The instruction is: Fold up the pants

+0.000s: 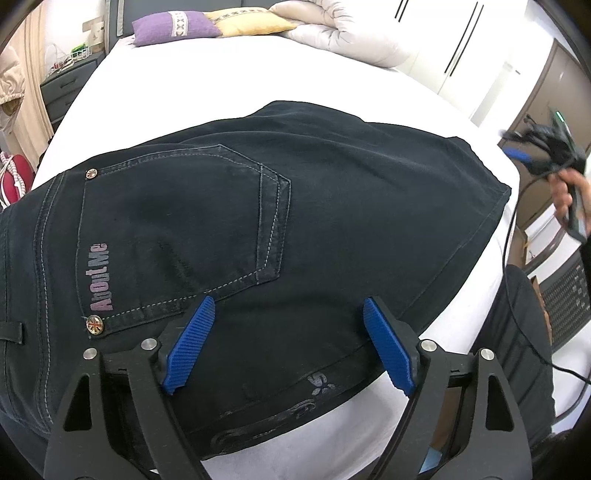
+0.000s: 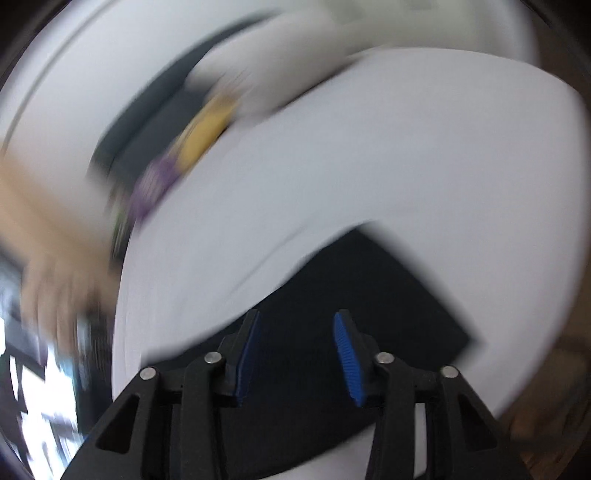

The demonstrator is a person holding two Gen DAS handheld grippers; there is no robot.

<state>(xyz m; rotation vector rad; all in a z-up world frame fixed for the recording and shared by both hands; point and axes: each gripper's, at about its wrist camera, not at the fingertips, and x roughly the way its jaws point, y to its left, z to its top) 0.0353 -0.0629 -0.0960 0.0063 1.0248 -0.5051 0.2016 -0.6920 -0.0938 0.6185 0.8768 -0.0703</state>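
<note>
One nightstand (image 1: 64, 86), dark grey, far left beside the bed, small clutter on top too small to tell. One bed (image 1: 229, 81), white sheet, carrying everything below. Pillows, two: one purple (image 1: 171, 27), one yellow (image 1: 251, 22), side by side at the head of the bed, touching; in the right wrist view both show only as blurred patches. One duvet (image 1: 343, 33), pale, bunched just right of the yellow pillow. One pair of pants (image 1: 295, 221), dark denim, lying folded and flat across the near part of the bed, waistband at left; one back pocket (image 1: 177, 229) face up, two rivets at its waist-side corners, lettering "AboutMe" along its edge, pale printed pattern near the lower edge. Left gripper (image 1: 288, 345), one: two blue ribbed pads spread wide, holding nothing, poised over the lower edge of the pants. Right gripper (image 2: 299, 356), one: two blue pads spread apart, nothing between them, over a corner of the pants (image 2: 369, 314); that view is heavily motion-blurred. From the left wrist view the right gripper (image 1: 543, 147) appears at far right, off the bed's edge, blurred, with one trailing black cable (image 1: 517, 295). One wardrobe (image 1: 461, 48), white, behind the bed at right.
</note>
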